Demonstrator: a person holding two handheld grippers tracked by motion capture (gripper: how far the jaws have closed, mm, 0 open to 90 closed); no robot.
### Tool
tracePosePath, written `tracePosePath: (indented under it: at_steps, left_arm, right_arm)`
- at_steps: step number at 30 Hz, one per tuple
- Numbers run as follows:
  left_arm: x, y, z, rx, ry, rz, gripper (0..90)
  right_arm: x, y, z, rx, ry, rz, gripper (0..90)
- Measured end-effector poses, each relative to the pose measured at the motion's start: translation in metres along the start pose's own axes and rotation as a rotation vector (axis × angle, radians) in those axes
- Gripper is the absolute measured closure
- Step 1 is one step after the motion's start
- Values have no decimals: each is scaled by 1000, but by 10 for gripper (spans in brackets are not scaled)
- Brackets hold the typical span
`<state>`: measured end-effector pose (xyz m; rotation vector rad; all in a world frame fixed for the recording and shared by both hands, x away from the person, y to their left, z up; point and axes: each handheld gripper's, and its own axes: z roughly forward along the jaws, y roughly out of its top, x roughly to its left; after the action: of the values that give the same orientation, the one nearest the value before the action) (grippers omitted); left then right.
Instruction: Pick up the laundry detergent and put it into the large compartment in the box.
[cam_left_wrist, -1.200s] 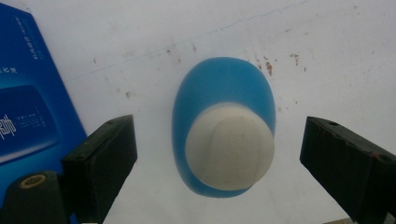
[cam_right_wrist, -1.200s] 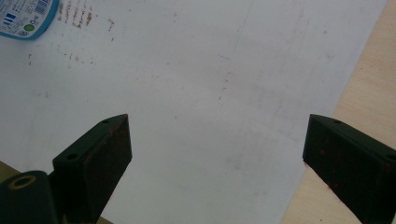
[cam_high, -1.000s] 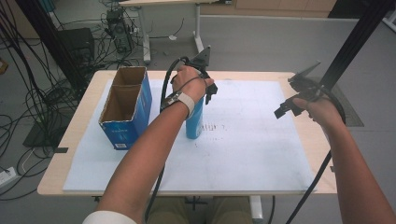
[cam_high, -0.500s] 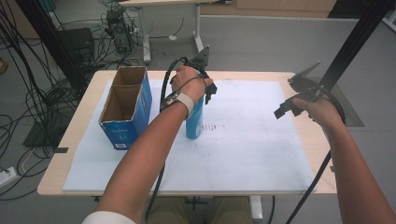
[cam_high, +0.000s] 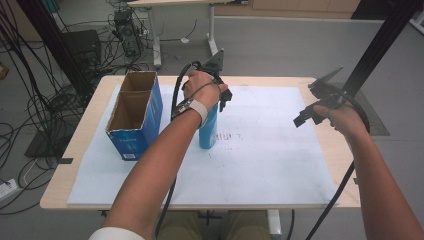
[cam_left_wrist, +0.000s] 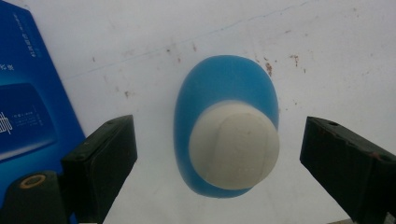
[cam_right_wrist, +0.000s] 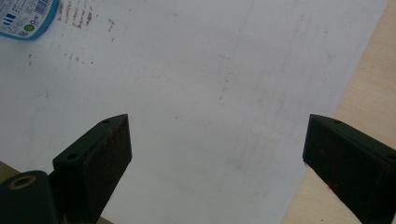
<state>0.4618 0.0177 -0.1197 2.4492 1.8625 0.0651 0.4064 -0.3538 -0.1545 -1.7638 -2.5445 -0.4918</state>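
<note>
Hovering directly above an upright blue bottle (cam_left_wrist: 226, 140) with a pale round cap (cam_left_wrist: 234, 144), the left gripper (cam_left_wrist: 219, 158) was seen pointing straight down, its jaws spread wide on either side of the cap and touching nothing. The bottle was stood left of the middle of a white sheet (cam_high: 260, 150) laid over a wooden table (cam_high: 92, 120), just to the right of an open blue cardboard box (cam_high: 132, 120) set near the sheet's left edge. The right gripper (cam_right_wrist: 215, 154) was held above the sheet's right edge, well apart from the bottle, its jaws likewise wide open and empty, with bare sheet and a strip of table seen between them. A risk was judged to lie in the descent: if the jaws were closed off-centre, or on the smooth rounded cap alone, the tall narrow bottle could be tipped over or could slip free. The box, so close at the bottle's side, was judged a likely obstacle to the nearer jaw, which could be knocked against its wall. Beyond the far edge of the table, cables (cam_high: 45, 100) and equipment were seen on the grey floor, clear of the work.
</note>
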Motion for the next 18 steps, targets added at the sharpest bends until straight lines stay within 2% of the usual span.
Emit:
tracePosePath:
  at_steps: [18]
  left_arm:
    - [-1, 0, 0, 3, 0, 4, 114]
  right_arm:
    - [0, 1, 1, 3, 2, -3, 79]
